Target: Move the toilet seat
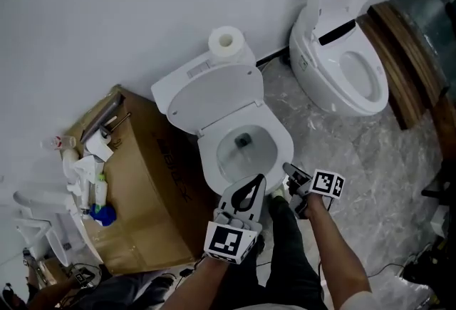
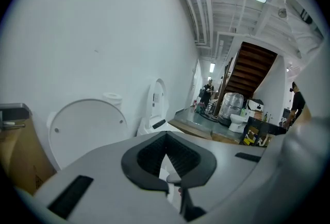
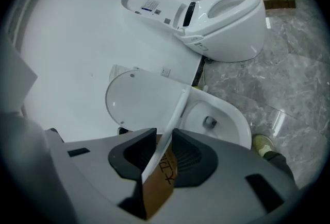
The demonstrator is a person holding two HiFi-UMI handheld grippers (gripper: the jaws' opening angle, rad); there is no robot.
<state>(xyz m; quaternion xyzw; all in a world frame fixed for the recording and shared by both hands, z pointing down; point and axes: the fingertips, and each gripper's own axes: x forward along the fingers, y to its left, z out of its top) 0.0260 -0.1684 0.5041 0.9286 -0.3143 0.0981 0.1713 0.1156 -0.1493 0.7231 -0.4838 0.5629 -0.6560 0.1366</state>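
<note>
A white toilet stands in the middle with its lid (image 1: 214, 98) leaning back against the wall and its bowl (image 1: 244, 145) uncovered. The toilet seat (image 1: 283, 141) is a thin white ring, lifted at its front. My left gripper (image 1: 251, 184) grips the front edge, and a white strip of the seat (image 2: 166, 172) shows between the pads of that gripper (image 2: 167, 158). My right gripper (image 1: 288, 172) holds the front right of the ring. In the right gripper view the seat (image 3: 166, 138) runs edge-on through the shut jaws of that gripper (image 3: 161, 155), above the bowl (image 3: 219, 122).
A toilet paper roll (image 1: 226, 39) sits on the tank. A cardboard box (image 1: 146, 180) with clutter stands left of the toilet, and a second white toilet (image 1: 342, 52) at the back right beside a wooden platform (image 1: 399, 59). The person's legs and shoe (image 3: 263, 143) are in front of the bowl.
</note>
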